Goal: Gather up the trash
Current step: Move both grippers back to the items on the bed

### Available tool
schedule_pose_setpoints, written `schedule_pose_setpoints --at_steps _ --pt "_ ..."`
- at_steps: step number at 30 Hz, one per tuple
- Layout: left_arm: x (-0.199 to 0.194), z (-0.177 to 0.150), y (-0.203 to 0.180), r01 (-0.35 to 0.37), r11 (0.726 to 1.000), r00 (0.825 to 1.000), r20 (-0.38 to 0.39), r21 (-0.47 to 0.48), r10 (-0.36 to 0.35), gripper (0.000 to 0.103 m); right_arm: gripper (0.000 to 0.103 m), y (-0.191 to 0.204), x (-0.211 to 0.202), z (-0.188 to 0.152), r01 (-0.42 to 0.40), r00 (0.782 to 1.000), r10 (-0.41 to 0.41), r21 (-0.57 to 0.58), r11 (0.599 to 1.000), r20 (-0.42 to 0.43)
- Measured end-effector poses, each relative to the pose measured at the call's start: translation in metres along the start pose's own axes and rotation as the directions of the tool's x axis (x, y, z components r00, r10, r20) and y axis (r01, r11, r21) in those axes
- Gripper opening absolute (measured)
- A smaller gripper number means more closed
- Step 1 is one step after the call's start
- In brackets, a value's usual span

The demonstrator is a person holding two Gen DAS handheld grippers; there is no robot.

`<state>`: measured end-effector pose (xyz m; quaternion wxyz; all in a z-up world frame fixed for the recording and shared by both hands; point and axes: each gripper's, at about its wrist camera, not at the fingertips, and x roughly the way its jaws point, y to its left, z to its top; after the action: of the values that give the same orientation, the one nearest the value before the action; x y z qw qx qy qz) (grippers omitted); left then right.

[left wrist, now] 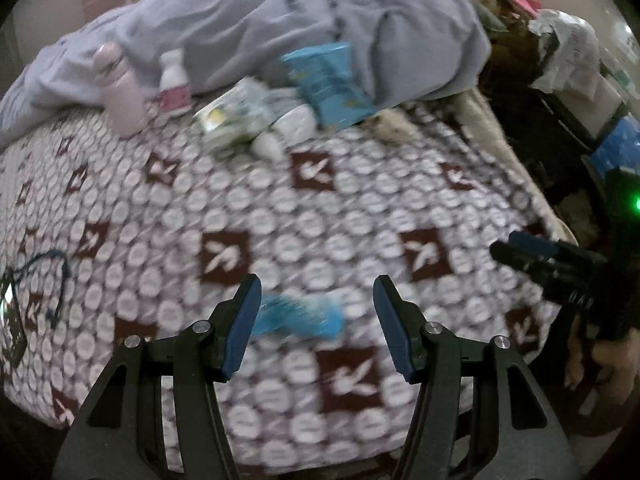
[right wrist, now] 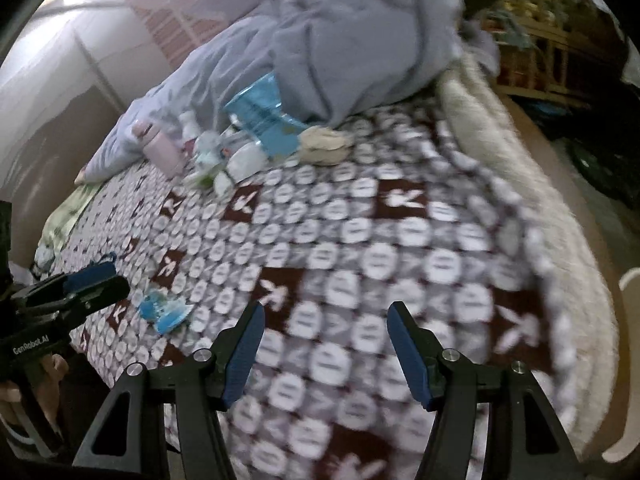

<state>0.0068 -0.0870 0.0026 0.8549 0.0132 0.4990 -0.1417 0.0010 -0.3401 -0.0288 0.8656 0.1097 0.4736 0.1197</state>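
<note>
Bed contents, far left edge to right, as seen over my two grippers.

1. Dark cord (left wrist: 60, 276) with a small dark device, lying on the patterned blanket (left wrist: 280, 216) at its left edge.
2. Pink bottle (left wrist: 120, 96), on its side against the grey duvet (left wrist: 248, 28).
3. White bottle with pink label (left wrist: 173, 80), just beside the pink one, leaning on the duvet.
4. Crumpled white wrapper (left wrist: 236, 112), touching a white container (left wrist: 288, 128) that lies on its side.
5. Large blue snack bag (left wrist: 328, 84), propped against the duvet, its lower edge over the white container.
6. Cream cloth lump (left wrist: 394, 126), just right of the snack bag on the blanket.
7. Small crumpled blue wrapper (left wrist: 300, 316), alone on the near part of the blanket, well apart from the group at the duvet. In my left view it lies between the fingers; in my right view the same wrapper (right wrist: 166, 312) sits just beside the left fingertips.
8. My left gripper (left wrist: 316, 300): fingers apart, above the small blue wrapper, pads not pressing on it.
9. My right gripper (right wrist: 326, 320): fingers apart, nothing between them, bare blanket below; it also shows at the right of the left view (left wrist: 520, 252).
10. Cluttered shelves (left wrist: 560, 60), past the bed's right edge, too blurred to itemise.
</note>
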Motion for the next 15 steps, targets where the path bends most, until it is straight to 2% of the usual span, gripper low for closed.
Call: schedule_pose_setpoints --at_steps 5,12,14,15 --pt "0.019 -0.011 0.021 0.071 0.994 0.997 -0.037 -0.077 -0.074 0.057 0.062 0.013 0.015 0.005 -0.004 1.0 0.004 -0.022 1.0 -0.029" --pt "0.056 -0.019 0.014 0.117 0.988 0.989 -0.074 -0.102 -0.124 0.059 0.062 0.022 0.03 0.01 0.006 0.998 -0.009 -0.045 0.999 -0.06" --pt "0.06 -0.018 0.015 0.128 0.985 0.99 -0.047 -0.115 -0.134 0.058 0.062 0.022 0.034 0.015 0.01 0.998 -0.013 -0.044 0.999 -0.062" --pt "0.06 -0.016 0.017 0.138 0.983 0.989 -0.036 -0.121 -0.143 0.05 0.062 0.022 0.036 0.017 0.01 0.998 -0.013 -0.044 0.999 -0.062"
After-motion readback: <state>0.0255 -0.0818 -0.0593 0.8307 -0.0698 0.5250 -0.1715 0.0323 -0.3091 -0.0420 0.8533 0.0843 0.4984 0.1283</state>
